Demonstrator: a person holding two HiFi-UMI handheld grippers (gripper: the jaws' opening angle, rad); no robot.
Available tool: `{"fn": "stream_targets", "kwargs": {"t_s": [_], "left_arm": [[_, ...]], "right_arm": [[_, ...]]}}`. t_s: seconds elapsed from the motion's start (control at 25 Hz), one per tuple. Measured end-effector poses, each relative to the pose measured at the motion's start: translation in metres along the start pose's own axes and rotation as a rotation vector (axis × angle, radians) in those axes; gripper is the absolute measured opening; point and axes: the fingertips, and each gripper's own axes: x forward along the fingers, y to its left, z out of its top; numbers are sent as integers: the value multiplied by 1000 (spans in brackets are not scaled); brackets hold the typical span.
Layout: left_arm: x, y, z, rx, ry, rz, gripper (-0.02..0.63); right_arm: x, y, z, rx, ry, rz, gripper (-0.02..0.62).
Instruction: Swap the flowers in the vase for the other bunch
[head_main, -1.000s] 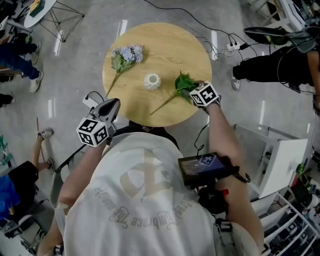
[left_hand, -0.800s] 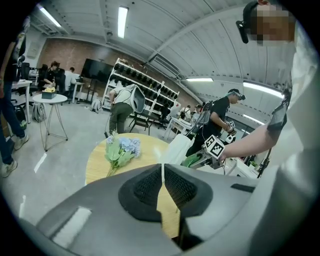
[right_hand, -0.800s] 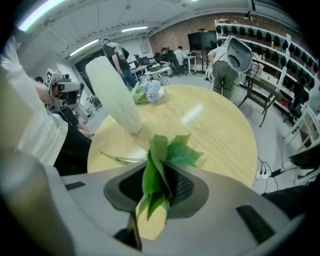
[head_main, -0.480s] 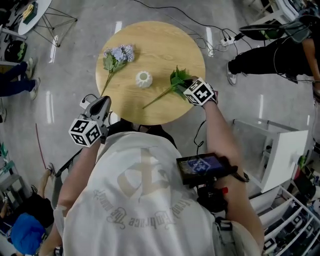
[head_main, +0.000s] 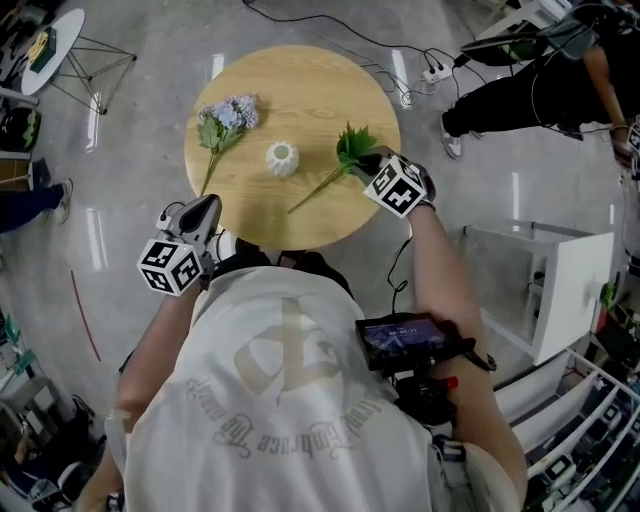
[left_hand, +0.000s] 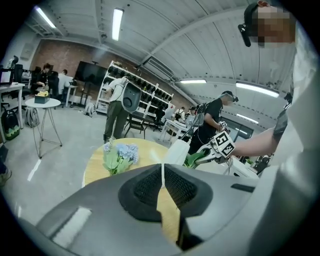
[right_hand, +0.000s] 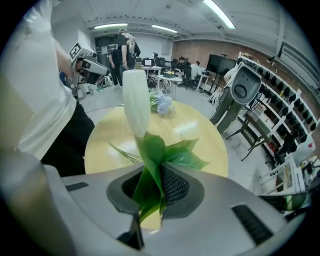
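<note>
My right gripper (head_main: 369, 166) is shut on the leafy head of the green flower bunch (head_main: 347, 148) at the right side of the round wooden table (head_main: 300, 80); its jaws have just been closing. In the right gripper view, green leaves (right_hand: 150, 170) are pinched between the pads and a white bloom (right_hand: 136, 102) rises in front. The stem (head_main: 312, 195) trails down toward the table. An empty white vase (head_main: 281, 158) stands mid-table. The blue flower bunch (head_main: 228, 116) lies at the left. My left gripper (head_main: 203, 208) hangs shut and empty off the table's near-left edge.
A person in black (head_main: 520, 100) stands beyond the table at the upper right, near cables and a power strip (head_main: 432, 72) on the floor. A white cabinet (head_main: 545, 285) is at the right. A small side table (head_main: 45, 40) stands at the far left.
My right gripper has risen a little with the green bunch's leafy head in its jaws and has rolled. My left gripper has stayed where it was.
</note>
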Motion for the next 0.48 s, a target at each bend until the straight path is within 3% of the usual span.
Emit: {"fn": "stream_targets", "kwargs": {"t_s": [0.48], "left_arm": [[9, -11, 9, 55, 11, -123, 18]], "right_arm": [[-62, 5, 20, -129, -6, -198, 32]]}}
